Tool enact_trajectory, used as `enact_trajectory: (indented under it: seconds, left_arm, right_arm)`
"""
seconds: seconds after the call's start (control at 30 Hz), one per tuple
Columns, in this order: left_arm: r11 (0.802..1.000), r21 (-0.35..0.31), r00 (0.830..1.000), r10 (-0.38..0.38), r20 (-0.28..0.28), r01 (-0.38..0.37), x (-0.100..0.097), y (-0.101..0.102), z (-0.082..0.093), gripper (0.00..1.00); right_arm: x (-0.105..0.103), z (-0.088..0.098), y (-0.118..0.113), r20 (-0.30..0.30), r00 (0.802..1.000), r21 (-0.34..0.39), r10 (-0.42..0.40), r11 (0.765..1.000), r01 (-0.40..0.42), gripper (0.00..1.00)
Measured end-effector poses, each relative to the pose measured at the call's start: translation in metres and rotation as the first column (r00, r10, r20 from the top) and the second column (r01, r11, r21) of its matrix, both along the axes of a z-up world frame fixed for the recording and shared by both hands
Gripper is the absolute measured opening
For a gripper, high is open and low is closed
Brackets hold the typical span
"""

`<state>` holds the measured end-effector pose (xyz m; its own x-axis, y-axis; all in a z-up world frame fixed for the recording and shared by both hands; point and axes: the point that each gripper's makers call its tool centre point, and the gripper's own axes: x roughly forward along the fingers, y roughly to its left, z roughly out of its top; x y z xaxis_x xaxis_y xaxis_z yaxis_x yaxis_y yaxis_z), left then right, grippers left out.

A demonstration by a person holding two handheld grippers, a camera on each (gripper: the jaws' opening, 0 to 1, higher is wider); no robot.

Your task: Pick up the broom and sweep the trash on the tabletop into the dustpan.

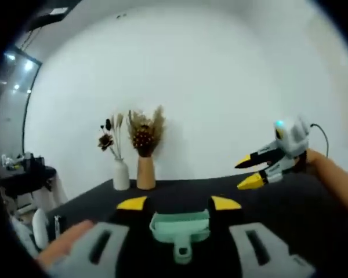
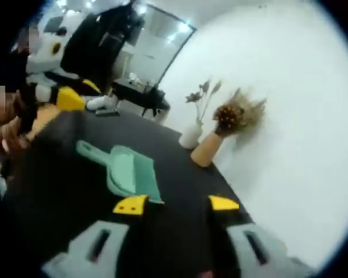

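Mint-green plastic marks the dustpan point(image 1: 180, 227), which lies flat on the black tabletop point(image 1: 313, 202) in the left gripper view, its handle pointing toward the camera and its mouth facing the white wall point(image 1: 220, 87). It sits between the yellow tips of the left gripper point(image 1: 179, 202), whose jaws stand wide apart with nothing held; whether they touch the pan's sides cannot be told. At the right of that view the right gripper point(image 1: 249, 172) hovers above the table in a person's hand point(image 1: 330, 174), its two yellow-tipped jaws parted and empty. Against the wall stand a white vase point(image 1: 121, 175) and a tan vase point(image 1: 145, 172) side by side, each with dried flowers. In the right gripper view the dustpan point(image 2: 127, 171) lies up and to the left of the right gripper's point(image 2: 177, 203) spread, empty jaws, close to the left tip. The two vases point(image 2: 200, 143) stand beyond the pan at the wall. A blurred hand point(image 2: 11, 130) and a yellow-tipped tool show at the left edge. No broom or trash can be made out.
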<state>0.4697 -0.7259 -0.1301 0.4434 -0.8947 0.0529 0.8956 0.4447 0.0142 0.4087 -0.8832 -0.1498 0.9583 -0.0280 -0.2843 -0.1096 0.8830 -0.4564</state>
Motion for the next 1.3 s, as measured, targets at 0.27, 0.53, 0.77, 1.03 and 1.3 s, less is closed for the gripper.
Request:
enact_trajectory:
  seconds: [0.27,0.53,0.77,1.03,1.3]
  left_arm:
    - [0.991,0.020,0.990,-0.135,0.035,0.135,-0.055,-0.039,-0.005,0.62]
    - [0.954,0.036,0.954,-0.300,0.013,0.299,-0.102,-0.075,-0.020,0.83]
    - [0.916,0.025,0.916,-0.402,0.004,0.401,-0.126,-0.091,-0.028,0.95]
    - [0.887,0.091,0.891,-0.455,0.008,0.452,-0.127,-0.086,-0.046,0.95]
    - [0.886,0.049,0.887,-0.461,0.017,0.460,-0.101,-0.056,-0.042,0.95]
  right_arm:
    - [-0.086,0.029,-0.008,0.072,0.982,0.083,-0.177,0.982,0.171,0.78]
    - [-0.169,0.013,-0.020,0.069,0.950,0.149,-0.305,0.945,0.293,0.97]
    - [-0.225,-0.004,-0.032,0.106,0.915,0.250,-0.389,0.901,0.354,0.97]
    - [-0.271,-0.030,-0.041,0.112,0.888,0.318,-0.446,0.863,0.393,0.97]
    - [-0.300,-0.042,-0.047,0.134,0.867,0.340,-0.480,0.844,0.414,0.97]
